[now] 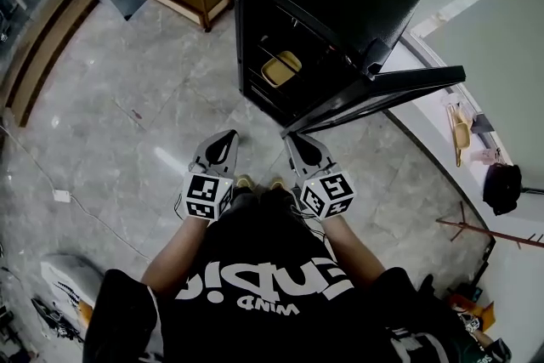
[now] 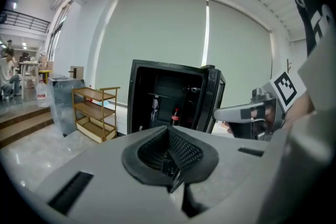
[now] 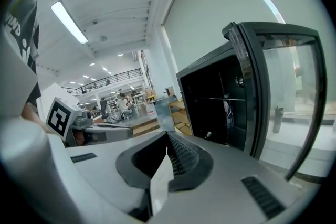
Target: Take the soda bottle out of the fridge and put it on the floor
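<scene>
My left gripper point(image 2: 169, 136) and right gripper point(image 3: 168, 139) hang empty, jaws pressed together, before the open fridge point(image 2: 157, 93), where the soda bottle point(image 2: 175, 117) stands upright inside; I judge it rigid, smooth, perhaps slippery with cold and weighty if full, best pinched around its middle.

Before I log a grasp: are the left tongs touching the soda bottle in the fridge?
Apart. The left gripper view shows the left tongs shut on nothing, the soda bottle standing far beyond them inside the open fridge.

the soda bottle point(image 2: 175, 116) in the fridge point(image 2: 157, 86) is tiny, its label unreadable.
</scene>
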`<control>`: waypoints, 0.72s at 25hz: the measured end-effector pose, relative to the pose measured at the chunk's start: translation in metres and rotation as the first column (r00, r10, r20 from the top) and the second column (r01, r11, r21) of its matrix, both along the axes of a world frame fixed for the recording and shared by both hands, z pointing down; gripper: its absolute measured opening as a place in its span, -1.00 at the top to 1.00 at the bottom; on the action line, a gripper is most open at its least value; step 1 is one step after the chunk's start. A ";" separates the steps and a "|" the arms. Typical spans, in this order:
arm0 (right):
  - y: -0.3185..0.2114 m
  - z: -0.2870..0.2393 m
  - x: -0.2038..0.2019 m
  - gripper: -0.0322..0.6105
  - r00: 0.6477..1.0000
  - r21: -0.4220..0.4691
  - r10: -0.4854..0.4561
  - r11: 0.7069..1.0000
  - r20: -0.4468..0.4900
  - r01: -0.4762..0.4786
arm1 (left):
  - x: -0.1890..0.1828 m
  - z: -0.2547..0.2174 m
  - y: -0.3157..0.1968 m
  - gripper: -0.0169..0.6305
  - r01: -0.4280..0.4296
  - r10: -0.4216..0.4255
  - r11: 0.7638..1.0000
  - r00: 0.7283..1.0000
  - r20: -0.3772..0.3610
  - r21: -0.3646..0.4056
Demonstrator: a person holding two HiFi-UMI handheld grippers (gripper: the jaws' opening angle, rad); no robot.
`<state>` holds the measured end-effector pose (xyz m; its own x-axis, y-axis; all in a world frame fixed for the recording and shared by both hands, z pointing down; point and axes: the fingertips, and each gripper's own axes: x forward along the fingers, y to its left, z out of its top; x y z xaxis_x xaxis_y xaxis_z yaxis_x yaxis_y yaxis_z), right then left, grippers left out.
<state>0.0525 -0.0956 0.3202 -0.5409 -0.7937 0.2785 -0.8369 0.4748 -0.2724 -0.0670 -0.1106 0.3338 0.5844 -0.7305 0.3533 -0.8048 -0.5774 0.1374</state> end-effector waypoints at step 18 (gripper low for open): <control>0.030 -0.069 0.059 0.82 0.999 0.103 0.044 0.994 -0.032 -0.041 | -0.014 -0.079 0.046 0.92 0.043 -0.037 0.996 0.997 -0.073 0.080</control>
